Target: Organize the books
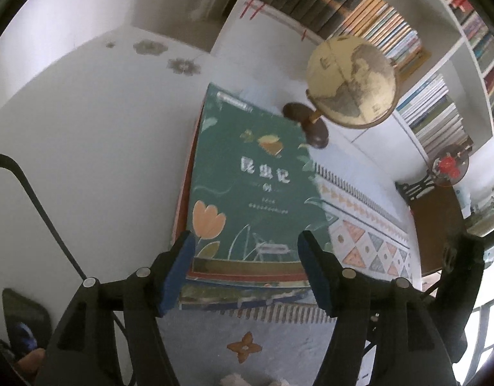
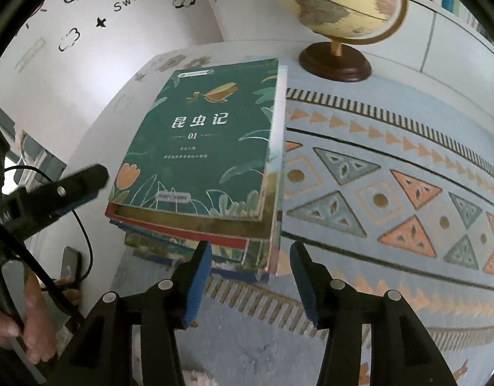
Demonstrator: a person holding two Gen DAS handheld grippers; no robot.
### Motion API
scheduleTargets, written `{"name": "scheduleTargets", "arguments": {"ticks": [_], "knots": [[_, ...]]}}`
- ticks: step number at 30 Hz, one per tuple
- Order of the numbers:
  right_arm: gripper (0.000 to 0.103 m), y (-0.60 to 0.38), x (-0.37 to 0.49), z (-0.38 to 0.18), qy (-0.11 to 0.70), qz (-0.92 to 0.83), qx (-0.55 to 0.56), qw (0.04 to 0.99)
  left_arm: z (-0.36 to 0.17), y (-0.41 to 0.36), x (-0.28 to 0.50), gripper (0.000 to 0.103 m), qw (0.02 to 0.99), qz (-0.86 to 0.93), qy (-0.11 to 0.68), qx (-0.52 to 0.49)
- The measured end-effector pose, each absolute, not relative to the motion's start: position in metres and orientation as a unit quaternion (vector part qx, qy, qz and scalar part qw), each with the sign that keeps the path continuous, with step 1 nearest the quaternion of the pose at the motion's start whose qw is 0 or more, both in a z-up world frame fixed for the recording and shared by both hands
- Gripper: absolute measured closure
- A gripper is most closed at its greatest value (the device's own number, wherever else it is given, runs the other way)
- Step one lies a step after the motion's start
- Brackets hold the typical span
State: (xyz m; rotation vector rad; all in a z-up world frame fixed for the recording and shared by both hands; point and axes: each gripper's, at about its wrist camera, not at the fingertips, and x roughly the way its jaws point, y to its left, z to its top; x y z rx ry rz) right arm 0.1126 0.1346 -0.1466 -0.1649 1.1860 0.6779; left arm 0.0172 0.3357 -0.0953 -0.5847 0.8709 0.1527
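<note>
- A stack of books [image 2: 195, 225], topped by a dark green paperback with white Chinese lettering, a bird and an orange tulip [image 2: 202, 141], lies on a pale blue cloth with orange and teal triangle patterns [image 2: 375, 193] spread over the table.
- The stack sits at the cloth's left edge, where the fabric gives way to bare white table [image 1: 86, 144]; its lower books jut out unevenly at the near end.
- The left gripper [image 1: 247, 270], black with blue pads, stands spread at the stack's near edge, its fingers either side of the green cover and pressing on nothing.
- The right gripper [image 2: 250, 276] is likewise spread, its left finger before the stack's near right corner, its right finger over the cloth, holding nothing.
- A cream-coloured globe on a dark wooden base [image 2: 336, 61] stands beyond the stack's far right corner, near but apart.
- Filled white bookshelves [image 1: 433, 112] rise behind the table.
</note>
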Motion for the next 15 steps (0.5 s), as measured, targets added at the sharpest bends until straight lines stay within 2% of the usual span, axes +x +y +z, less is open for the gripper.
{"name": "scheduleTargets", "arguments": {"ticks": [4, 9, 15], "knots": [[0.054, 0.122, 0.107, -0.135, 0.540, 0.316, -0.059, 0.778, -0.073, 0.320, 0.022, 0.039, 0.875, 0.071, 0.410, -0.247], [0.051, 0.112, 0.103, -0.107, 0.508, 0.306, -0.096, 0.800, -0.036, 0.288, 0.026, 0.037, 0.899, 0.097, 0.389, -0.176], [0.049, 0.082, 0.102, -0.069, 0.489, 0.301, -0.040, 0.818, -0.001, 0.244, 0.020, 0.035, 0.916, 0.123, 0.365, -0.114]]}}
